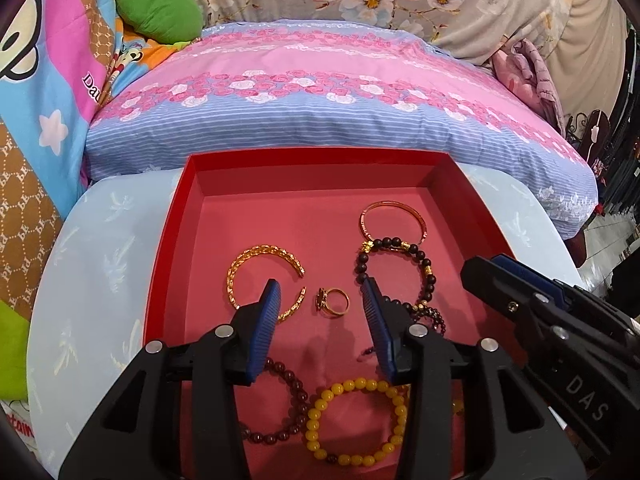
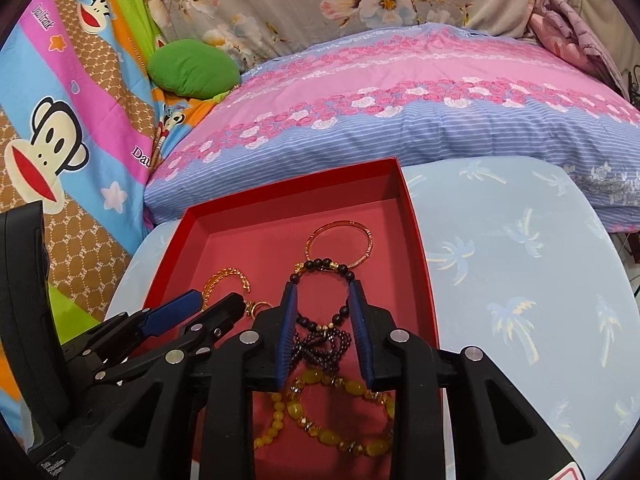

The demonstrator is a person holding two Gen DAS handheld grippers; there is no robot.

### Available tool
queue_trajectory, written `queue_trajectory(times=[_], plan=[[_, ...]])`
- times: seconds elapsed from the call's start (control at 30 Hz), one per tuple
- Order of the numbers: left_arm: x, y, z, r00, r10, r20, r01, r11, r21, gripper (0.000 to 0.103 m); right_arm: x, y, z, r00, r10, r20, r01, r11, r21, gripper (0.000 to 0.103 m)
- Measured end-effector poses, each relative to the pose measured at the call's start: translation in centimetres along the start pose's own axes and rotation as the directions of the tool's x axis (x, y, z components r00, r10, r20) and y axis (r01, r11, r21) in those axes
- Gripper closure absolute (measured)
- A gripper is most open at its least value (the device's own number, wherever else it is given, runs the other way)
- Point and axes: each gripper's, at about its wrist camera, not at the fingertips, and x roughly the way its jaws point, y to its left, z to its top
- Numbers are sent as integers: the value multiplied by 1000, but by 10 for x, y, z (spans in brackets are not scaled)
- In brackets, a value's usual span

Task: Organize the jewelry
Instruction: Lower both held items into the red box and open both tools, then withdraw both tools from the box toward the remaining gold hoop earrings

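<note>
A red tray (image 1: 172,216) (image 2: 416,232) holds jewelry. In the left wrist view lie a gold open cuff (image 1: 244,264), a gold ring (image 1: 334,303), a thin gold bangle (image 1: 394,220), a black bead bracelet (image 1: 394,246), a dark red bead bracelet (image 1: 294,392) and a yellow bead bracelet (image 1: 352,424). My left gripper (image 1: 322,296) is open over the ring, empty. My right gripper (image 2: 322,292) is open above the black bead bracelet (image 2: 320,264), empty; it also shows in the left wrist view (image 1: 492,272). An amber bead string (image 2: 320,416) lies below it.
The tray sits on a pale blue table (image 2: 520,280) with a palm print. A pink and blue pillow (image 1: 320,112) lies behind it, a green cushion (image 1: 160,10) at the far left, and cartoon bedding (image 2: 72,128) on the left.
</note>
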Motion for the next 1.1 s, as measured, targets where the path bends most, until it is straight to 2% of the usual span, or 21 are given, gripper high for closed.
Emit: queue_trajectory(times=[0.23,0.43,0.53,0.7,1.0,1.1], plan=[[-27,-2,-12,1000,15,19,-15,1000,1,56,-27,7,-13,999,-27,33,28,999,-24,68],[-50,-2,-27,999,19,25,-19,1000,-3,54,-51,15,-32,998,-42,47,44,998,-50,67],[-61,-2,-36,999,22,32,-22,1000,-4,50,-63,18,-44,998,-45,50,48,997,-61,66],[-78,1,-57,999,19,36,-18,1000,-11,46,-81,21,-65,998,-41,57,45,997,-63,56],[-99,0,-90,998,58,39,-57,998,-28,34,-103,27,-97,995,-71,69,77,994,-79,55],[-101,1,-99,997,66,32,-66,997,-29,33,-108,29,-108,994,-82,66,88,992,-89,55]])
